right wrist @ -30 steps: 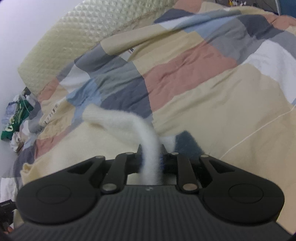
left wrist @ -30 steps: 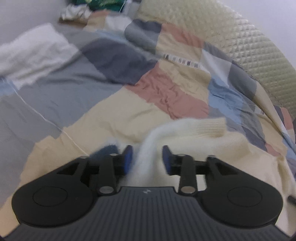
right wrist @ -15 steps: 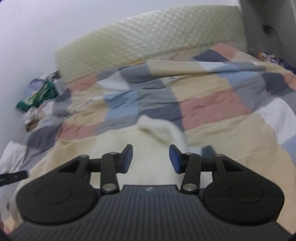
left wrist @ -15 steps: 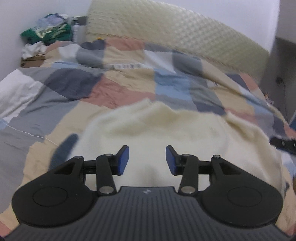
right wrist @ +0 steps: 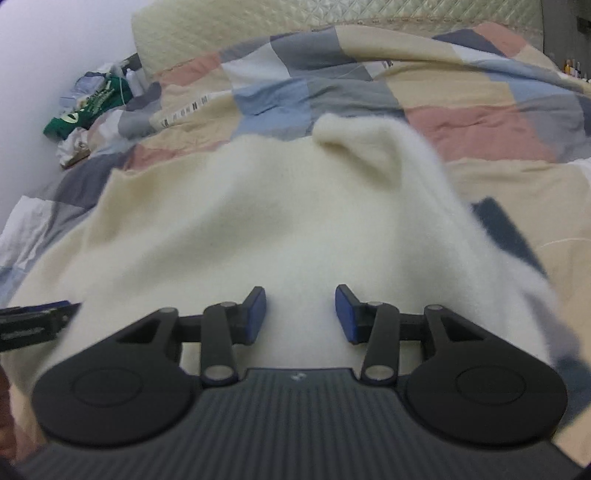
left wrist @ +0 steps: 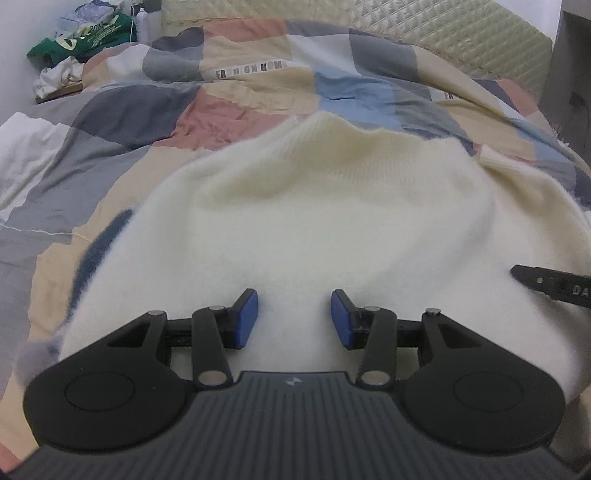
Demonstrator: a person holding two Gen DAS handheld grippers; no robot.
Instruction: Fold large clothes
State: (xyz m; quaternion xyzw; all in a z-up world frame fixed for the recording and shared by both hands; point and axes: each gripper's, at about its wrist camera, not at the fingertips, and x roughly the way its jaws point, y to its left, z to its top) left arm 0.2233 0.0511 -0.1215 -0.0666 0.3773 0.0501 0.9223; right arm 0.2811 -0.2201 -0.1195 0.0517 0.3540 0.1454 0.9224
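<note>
We see the left tool [left wrist: 294, 317] poised over a cream sweater [left wrist: 332, 221], its blue pads [left wrist: 247, 317] standing apart with nothing between them but the knit lying below. A second ago a raised fold of the sweater ran up between these pads; now the garment lies spread ahead of the tool on the patchwork quilt [left wrist: 229, 110] of the bed. A dark blue band [left wrist: 99, 251] of the sweater shows ahead and to the left of the tool. At the right edge of this view a black finger of the right tool [left wrist: 554, 284] reaches in above the knit.

In the right wrist view, the right tool [right wrist: 300, 314] is likewise partly open and grips nothing. A second ago its pads pinched a white sleeve; its jaws have just been opening, then closing slightly, and the sleeve is no longer between them. The sweater [right wrist: 258, 229] lies directly ahead of the tool, one rounded flap [right wrist: 354, 144] raised at its far end. The left tool [right wrist: 33, 321] shows at the left edge. Beyond the quilt [right wrist: 480, 122] stands a quilted headboard [right wrist: 258, 26], with a heap of clothes and bags [right wrist: 92, 107] far ahead to the left.
</note>
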